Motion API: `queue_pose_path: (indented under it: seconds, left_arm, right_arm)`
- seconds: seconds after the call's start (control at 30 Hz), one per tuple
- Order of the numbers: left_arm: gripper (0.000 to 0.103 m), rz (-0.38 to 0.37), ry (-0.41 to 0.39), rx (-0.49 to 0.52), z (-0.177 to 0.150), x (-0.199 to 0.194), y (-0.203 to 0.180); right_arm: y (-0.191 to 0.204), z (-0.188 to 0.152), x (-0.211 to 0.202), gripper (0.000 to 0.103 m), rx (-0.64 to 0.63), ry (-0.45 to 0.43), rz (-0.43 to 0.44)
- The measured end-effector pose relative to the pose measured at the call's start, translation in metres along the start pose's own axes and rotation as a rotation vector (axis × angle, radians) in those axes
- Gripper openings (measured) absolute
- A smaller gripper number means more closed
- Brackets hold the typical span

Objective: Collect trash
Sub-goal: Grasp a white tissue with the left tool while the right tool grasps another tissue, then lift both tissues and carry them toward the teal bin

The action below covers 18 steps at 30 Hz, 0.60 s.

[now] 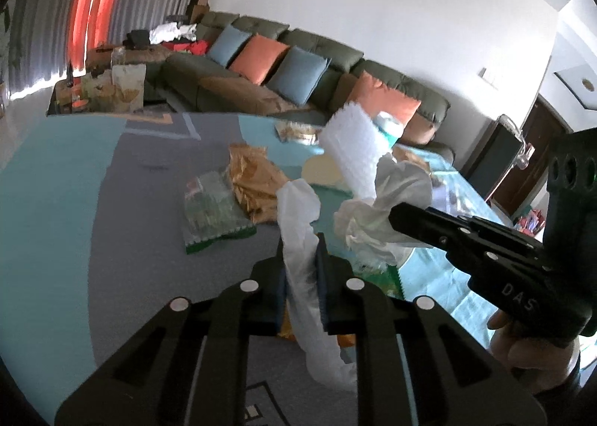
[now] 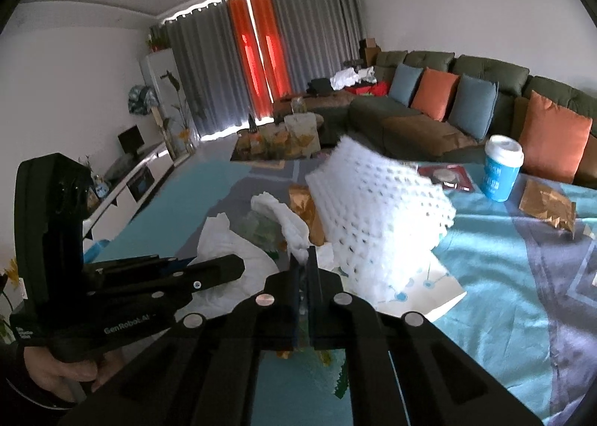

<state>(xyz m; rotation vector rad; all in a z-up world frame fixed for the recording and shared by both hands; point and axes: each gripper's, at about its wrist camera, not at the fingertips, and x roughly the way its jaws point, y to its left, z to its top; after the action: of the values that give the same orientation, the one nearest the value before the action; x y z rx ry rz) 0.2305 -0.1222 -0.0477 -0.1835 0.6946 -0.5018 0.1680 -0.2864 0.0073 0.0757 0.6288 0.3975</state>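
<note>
My left gripper is shut on the rim of a thin white plastic bag, which hangs down between its pads. My right gripper is shut on another part of the same bag; in the left wrist view it comes in from the right. A white foam net sleeve stands blurred above the bag's mouth; it also shows in the left wrist view. Loose trash lies on the blue and grey cloth: gold wrappers, a clear green-edged packet and a blue paper cup.
A green sofa with blue and orange cushions runs along the far side. A low dark table with bags stands toward the grey curtains. A white TV bench lines the left wall. A flat white paper bag lies under the foam.
</note>
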Motion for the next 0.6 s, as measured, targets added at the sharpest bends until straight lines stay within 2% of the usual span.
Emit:
queue_pose_path:
  seconds: [0.27, 0.6]
  left_arm:
    - [0.014, 0.012, -0.078, 0.003, 0.013, -0.035, -0.004]
    - [0.014, 0.020, -0.151, 0.024, 0.013, -0.078, -0.015]
  right_arm:
    - [0.006, 0.008, -0.018, 0.002, 0.006, -0.054, 0.025]
    - [0.013, 0.011, -0.040, 0.002, 0.009, -0.108, 0.042]
